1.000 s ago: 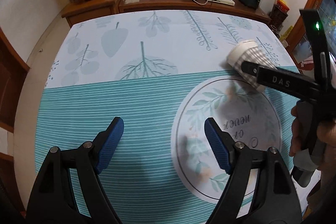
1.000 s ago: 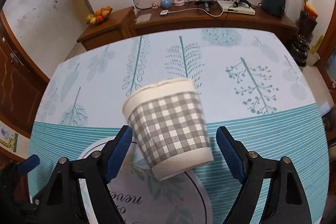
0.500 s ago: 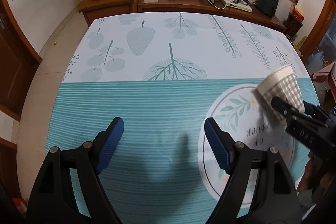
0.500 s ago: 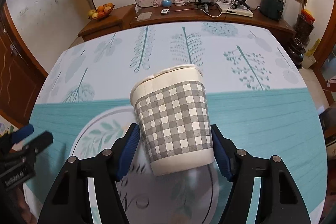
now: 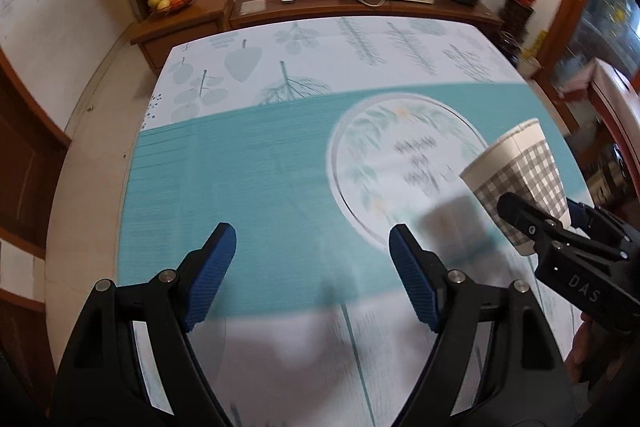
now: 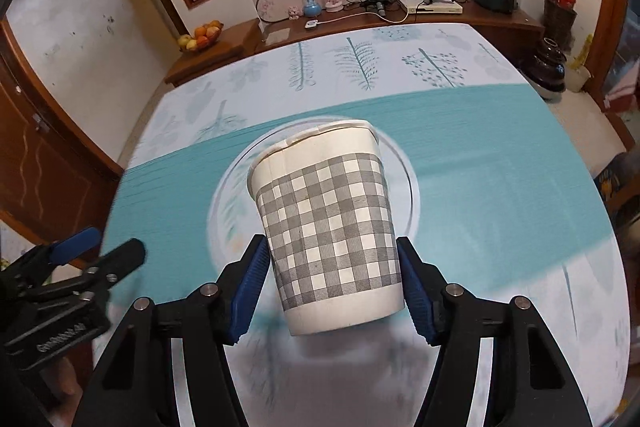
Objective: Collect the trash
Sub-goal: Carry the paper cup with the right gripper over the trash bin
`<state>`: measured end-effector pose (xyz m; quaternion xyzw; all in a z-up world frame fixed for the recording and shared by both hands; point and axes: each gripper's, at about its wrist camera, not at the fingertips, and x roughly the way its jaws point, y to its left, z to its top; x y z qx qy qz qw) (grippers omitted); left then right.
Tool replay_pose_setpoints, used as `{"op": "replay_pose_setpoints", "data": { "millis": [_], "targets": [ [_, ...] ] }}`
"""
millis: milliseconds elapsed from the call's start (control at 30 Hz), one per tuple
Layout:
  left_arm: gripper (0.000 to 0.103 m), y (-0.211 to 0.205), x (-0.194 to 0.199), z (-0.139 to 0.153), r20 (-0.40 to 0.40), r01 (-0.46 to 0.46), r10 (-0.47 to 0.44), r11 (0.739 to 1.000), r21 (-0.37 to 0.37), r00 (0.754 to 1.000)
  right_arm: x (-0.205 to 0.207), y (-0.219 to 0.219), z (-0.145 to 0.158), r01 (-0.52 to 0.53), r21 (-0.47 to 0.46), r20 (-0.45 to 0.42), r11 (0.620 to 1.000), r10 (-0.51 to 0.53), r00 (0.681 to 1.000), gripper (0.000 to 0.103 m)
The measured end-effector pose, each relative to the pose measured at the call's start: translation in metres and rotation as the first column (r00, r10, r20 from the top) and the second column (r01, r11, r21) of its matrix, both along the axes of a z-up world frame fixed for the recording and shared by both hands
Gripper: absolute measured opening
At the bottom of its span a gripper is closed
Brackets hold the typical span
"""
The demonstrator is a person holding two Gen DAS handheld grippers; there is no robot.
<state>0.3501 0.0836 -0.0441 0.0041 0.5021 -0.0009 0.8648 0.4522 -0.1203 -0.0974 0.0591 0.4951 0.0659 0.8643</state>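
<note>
The right gripper (image 6: 330, 277), jaws closing, presses its pads on the checked paper cup (image 6: 324, 227) above the table's (image 6: 500, 195) 6 o'clock edge, so squeeze gently; the left gripper (image 5: 312, 267) is open and empty.

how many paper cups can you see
1. The checked cup sits between the right gripper jaws, which are closing on it, above the table. The left gripper is empty. None other shows, though the near table edge is out of view.
</note>
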Motion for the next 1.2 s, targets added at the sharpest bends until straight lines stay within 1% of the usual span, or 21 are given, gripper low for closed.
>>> {"op": "replay_pose_setpoints", "data": {
  "millis": [133, 333, 433, 567, 633, 733, 767, 800, 833, 967, 1033, 1133, 1200],
  "targets": [
    [0.077, -0.016, -0.055, 0.021, 0.003, 0.06, -0.059, 0.998, -0.031, 0.998, -0.071, -0.008, 0.028, 0.025, 0.039, 0.02, 0.999, -0.026, 0.999, 0.063],
    [0.077, -0.03, -0.14, 0.043, 0.023, 0.128, -0.126, 0.986, -0.104, 0.992, -0.174, -0.02, 0.052, 0.069, 0.06, 0.041, 0.996, -0.071, 0.997, 0.063],
    [0.077, -0.038, -0.179, 0.046, 0.024, 0.157, -0.155, 0.98, -0.123, 0.988, -0.234, -0.024, 0.059, 0.081, 0.087, 0.055, 0.993, -0.086, 0.995, 0.063],
    [0.077, -0.051, -0.225, 0.043, 0.037, 0.217, -0.214, 0.97, -0.106, 0.976, -0.302, -0.031, 0.061, 0.101, 0.102, 0.073, 0.99, -0.108, 0.991, 0.063],
    [0.077, -0.058, -0.247, 0.038, 0.04, 0.253, -0.25, 0.961, -0.109, 0.967, -0.335, -0.036, 0.058, 0.123, 0.1, 0.08, 0.987, -0.131, 0.988, 0.063],
    [0.077, -0.073, -0.276, 0.026, 0.029, 0.317, -0.316, 0.942, -0.109, 0.948, -0.386, -0.045, 0.047, 0.163, 0.096, 0.085, 0.982, -0.171, 0.982, 0.063],
    [0.077, -0.08, -0.286, 0.021, 0.021, 0.343, -0.343, 0.933, -0.105, 0.939, -0.406, -0.05, 0.039, 0.178, 0.099, 0.072, 0.979, -0.186, 0.98, 0.063],
    [0.077, -0.086, -0.293, 0.016, 0.015, 0.363, -0.364, 0.926, -0.104, 0.931, -0.417, -0.055, 0.032, 0.192, 0.105, 0.059, 0.976, -0.199, 0.978, 0.063],
    [0.077, -0.093, -0.303, 0.01, 0.006, 0.391, -0.392, 0.915, -0.105, 0.92, -0.435, -0.061, 0.021, 0.217, 0.116, 0.033, 0.969, -0.222, 0.974, 0.063],
    [0.077, -0.122, -0.335, -0.02, -0.039, 0.476, -0.482, 0.873, -0.104, 0.875, -0.479, -0.081, -0.021, 0.276, 0.133, -0.054, 0.952, -0.271, 0.961, 0.064],
    [0.077, -0.134, -0.342, -0.037, -0.058, 0.504, -0.511, 0.857, -0.104, 0.857, -0.496, -0.091, -0.046, 0.302, 0.125, -0.1, 0.945, -0.291, 0.951, 0.064],
    [0.077, -0.151, -0.353, -0.067, -0.102, 0.532, -0.541, 0.84, -0.105, 0.835, -0.515, -0.104, -0.083, 0.342, 0.115, -0.175, 0.933, -0.32, 0.931, 0.064],
    [0.075, -0.156, -0.355, -0.089, -0.133, 0.538, -0.548, 0.836, -0.104, 0.826, -0.528, -0.112, -0.11, 0.374, 0.127, -0.229, 0.919, -0.34, 0.912, 0.064]
  ]
}}
